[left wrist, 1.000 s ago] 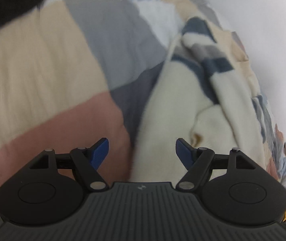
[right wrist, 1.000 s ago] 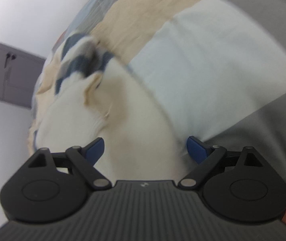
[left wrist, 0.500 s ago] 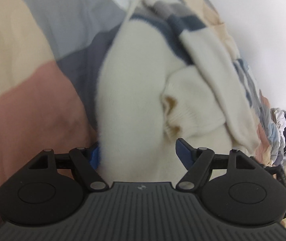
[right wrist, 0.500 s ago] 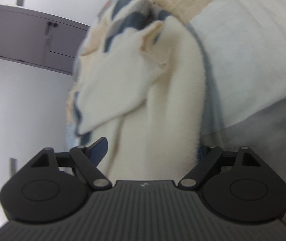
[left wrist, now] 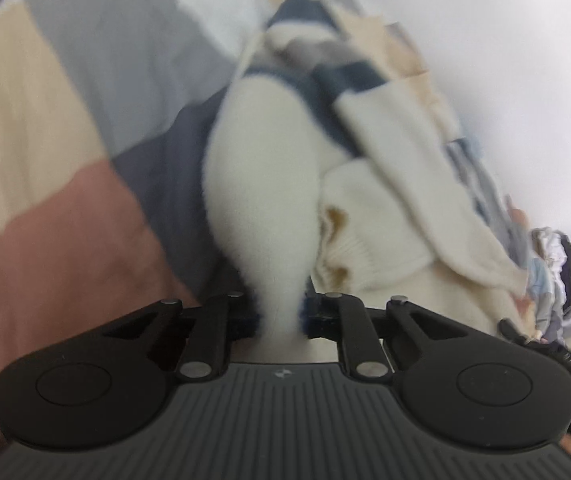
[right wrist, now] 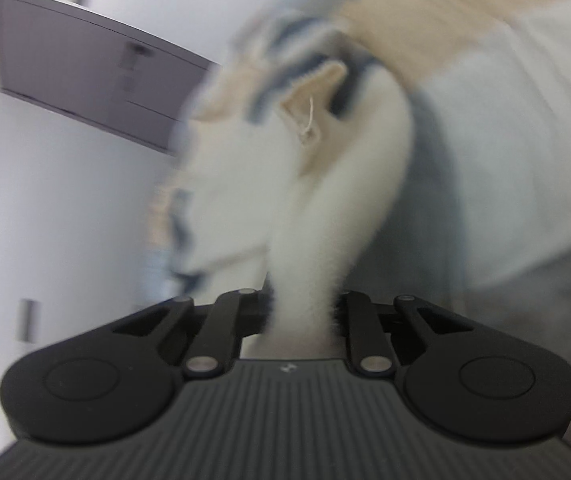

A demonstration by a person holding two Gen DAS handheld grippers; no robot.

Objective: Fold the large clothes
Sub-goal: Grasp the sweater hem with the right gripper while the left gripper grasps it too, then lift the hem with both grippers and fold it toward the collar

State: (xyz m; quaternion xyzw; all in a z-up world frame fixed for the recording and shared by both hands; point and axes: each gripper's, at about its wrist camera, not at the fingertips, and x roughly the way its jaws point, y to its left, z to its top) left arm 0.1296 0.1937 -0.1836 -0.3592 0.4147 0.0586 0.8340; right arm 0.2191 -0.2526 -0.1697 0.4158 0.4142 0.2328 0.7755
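Note:
A fluffy cream sweater [left wrist: 263, 168] with navy and grey stripes lies crumpled on a bed, stretching away from me. My left gripper [left wrist: 279, 316] is shut on a bunched cream edge of it. In the right wrist view the same sweater [right wrist: 341, 184] rises from my right gripper [right wrist: 303, 312], which is shut on another cream fold. A beige inner label [right wrist: 309, 100] shows near the striped part. The blue pads are hidden by the fabric.
The bed has a patchwork cover [left wrist: 45, 128] of beige, grey, pink and white blocks. A white wall [left wrist: 505, 60] runs along the right. A pile of clothes [left wrist: 553, 264] lies far right. A grey cabinet [right wrist: 85, 68] hangs on the wall.
Both grippers have closed from open onto the sweater's cream fabric. The fabric is now bunched and pulled up between each pair of fingers.

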